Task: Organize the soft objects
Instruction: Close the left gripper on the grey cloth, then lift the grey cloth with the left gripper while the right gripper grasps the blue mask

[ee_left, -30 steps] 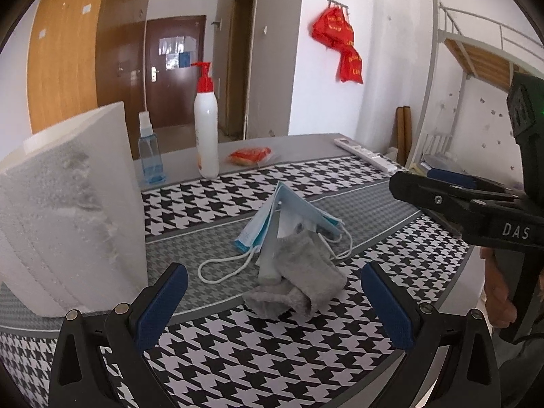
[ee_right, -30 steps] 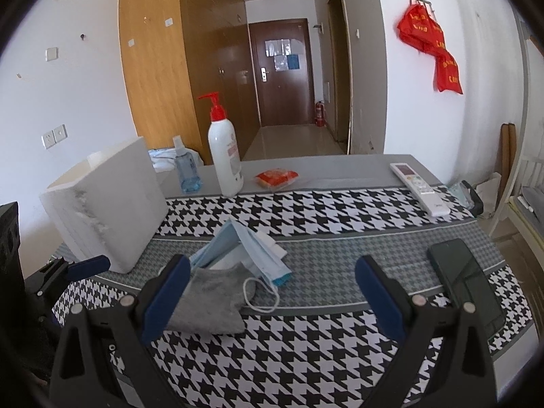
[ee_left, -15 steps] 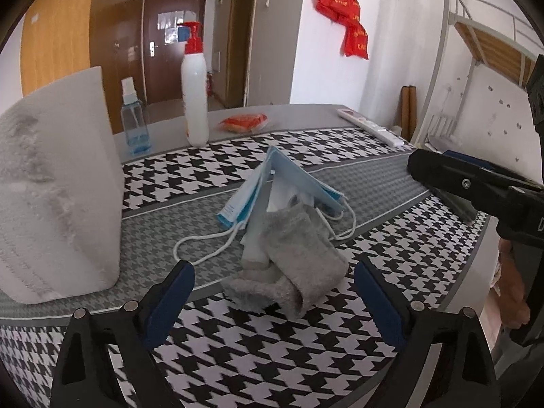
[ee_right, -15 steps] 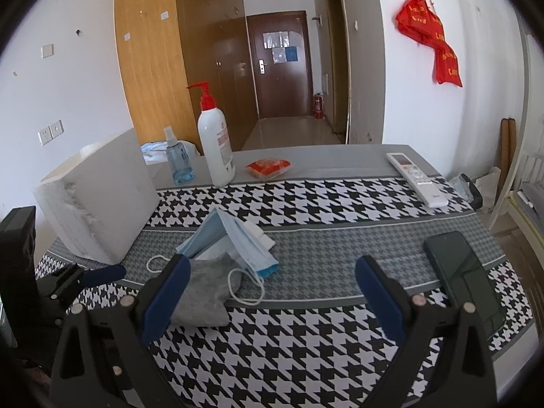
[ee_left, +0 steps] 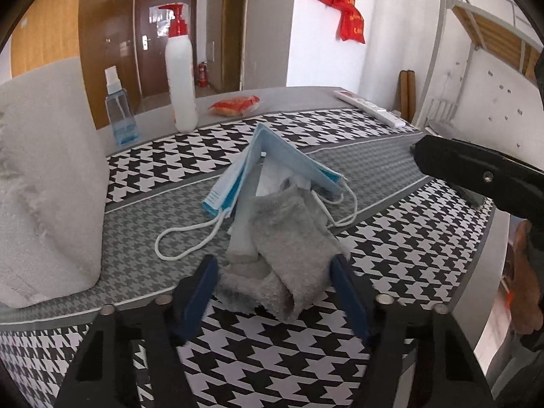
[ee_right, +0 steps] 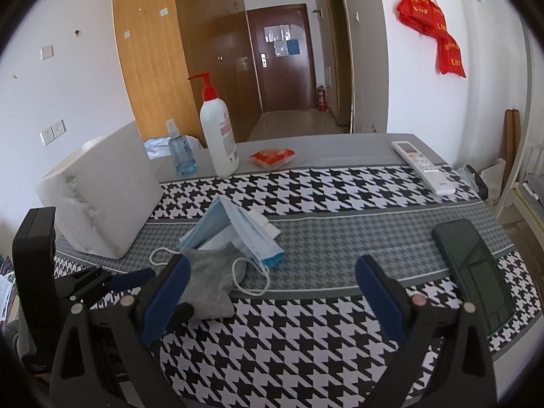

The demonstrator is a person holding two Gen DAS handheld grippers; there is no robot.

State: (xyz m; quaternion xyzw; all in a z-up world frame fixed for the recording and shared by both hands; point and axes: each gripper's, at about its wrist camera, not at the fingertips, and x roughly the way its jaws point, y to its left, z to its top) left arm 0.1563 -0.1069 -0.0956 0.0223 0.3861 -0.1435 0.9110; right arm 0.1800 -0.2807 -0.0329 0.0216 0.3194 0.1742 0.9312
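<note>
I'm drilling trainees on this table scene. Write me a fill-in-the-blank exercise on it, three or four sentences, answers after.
1. The left gripper is open, its fingers either side of the grey ____.
2. The blue face mask stands folded like a tent, one white ear ____ lying on the cloth beside it.
3. The white pump bottle has a ____ pump head.
4. The dark phone lies to the ____ of the right gripper.

Missing words: sock; loop; red; right
</note>
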